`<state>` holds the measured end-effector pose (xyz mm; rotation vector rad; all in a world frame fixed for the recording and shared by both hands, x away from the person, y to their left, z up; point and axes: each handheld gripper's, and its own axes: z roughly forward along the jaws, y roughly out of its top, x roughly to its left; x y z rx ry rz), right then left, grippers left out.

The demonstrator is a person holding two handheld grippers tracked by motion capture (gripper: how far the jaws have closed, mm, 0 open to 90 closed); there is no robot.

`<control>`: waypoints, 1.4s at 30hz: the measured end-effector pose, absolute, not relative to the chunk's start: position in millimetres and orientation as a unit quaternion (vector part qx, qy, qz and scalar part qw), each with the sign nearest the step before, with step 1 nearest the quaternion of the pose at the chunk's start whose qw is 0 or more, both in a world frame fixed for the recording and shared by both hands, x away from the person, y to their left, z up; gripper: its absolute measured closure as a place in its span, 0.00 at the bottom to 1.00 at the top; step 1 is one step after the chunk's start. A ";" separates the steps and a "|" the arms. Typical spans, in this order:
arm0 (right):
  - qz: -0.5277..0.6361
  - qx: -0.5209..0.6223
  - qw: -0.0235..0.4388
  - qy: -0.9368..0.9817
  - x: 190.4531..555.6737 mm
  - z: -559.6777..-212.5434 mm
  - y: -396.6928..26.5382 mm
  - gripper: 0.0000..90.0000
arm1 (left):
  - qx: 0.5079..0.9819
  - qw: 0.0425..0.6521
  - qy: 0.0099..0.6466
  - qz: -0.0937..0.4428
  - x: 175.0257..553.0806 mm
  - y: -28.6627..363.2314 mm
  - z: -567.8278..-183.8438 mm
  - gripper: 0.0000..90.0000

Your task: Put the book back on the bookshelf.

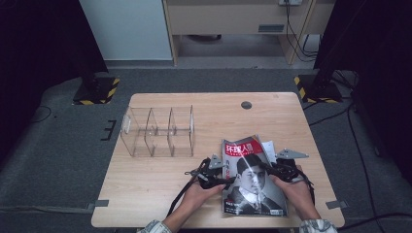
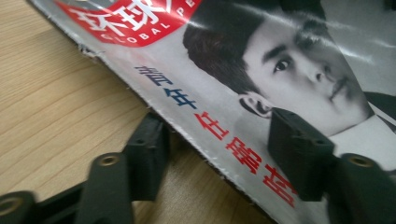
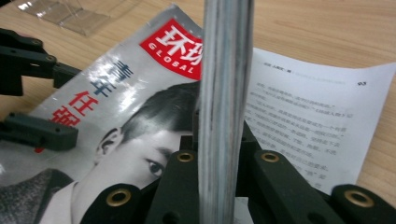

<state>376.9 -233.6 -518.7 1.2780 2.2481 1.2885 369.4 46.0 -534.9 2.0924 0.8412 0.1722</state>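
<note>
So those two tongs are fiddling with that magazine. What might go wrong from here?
The right tongs clamp only part of the magazine, with a loose page fanned out beside them, so pages might tear or slip free if it is lifted. The left tongs straddle the spine edge, one jaw under it and one on the cover; whether they press yet is unclear, so that side may sag. The clear organizer stands close and could get knocked.
</note>
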 end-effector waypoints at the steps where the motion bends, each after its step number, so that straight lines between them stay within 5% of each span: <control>1: 0.437 0.440 0.126 0.774 376.8 -519.2 -233.4 0.93 | 0.837 0.427 0.336 0.067 369.0 46.2 -534.9 0.47; 3: 0.427 0.436 0.131 0.781 377.1 -520.7 -232.5 0.87 | 0.839 0.426 0.333 0.070 368.0 45.9 -534.9 0.50; 9: 0.358 0.458 0.178 0.794 379.7 -523.6 -233.0 0.35 | 0.844 0.419 0.325 0.082 365.3 43.6 -534.5 0.51; 12: 0.336 0.487 0.190 0.783 380.5 -525.9 -243.8 0.26 | 0.845 0.418 0.322 0.084 364.7 43.4 -534.5 0.52; 18: 0.343 0.497 0.166 0.780 379.2 -527.7 -250.5 0.38 | 0.842 0.424 0.326 0.074 365.1 43.7 -534.4 0.57; 34: 0.353 0.494 0.172 0.776 381.2 -530.6 -247.3 0.43 | 0.852 0.411 0.318 0.063 381.0 33.8 -517.1 0.72; 38: 0.355 0.490 0.173 0.777 383.8 -531.1 -246.5 0.43 | 0.851 0.415 0.315 0.061 385.1 32.7 -512.9 0.71; 42: 0.362 0.483 0.174 0.778 385.4 -532.3 -245.0 0.44 | 0.849 0.418 0.320 0.053 390.9 28.9 -509.0 0.59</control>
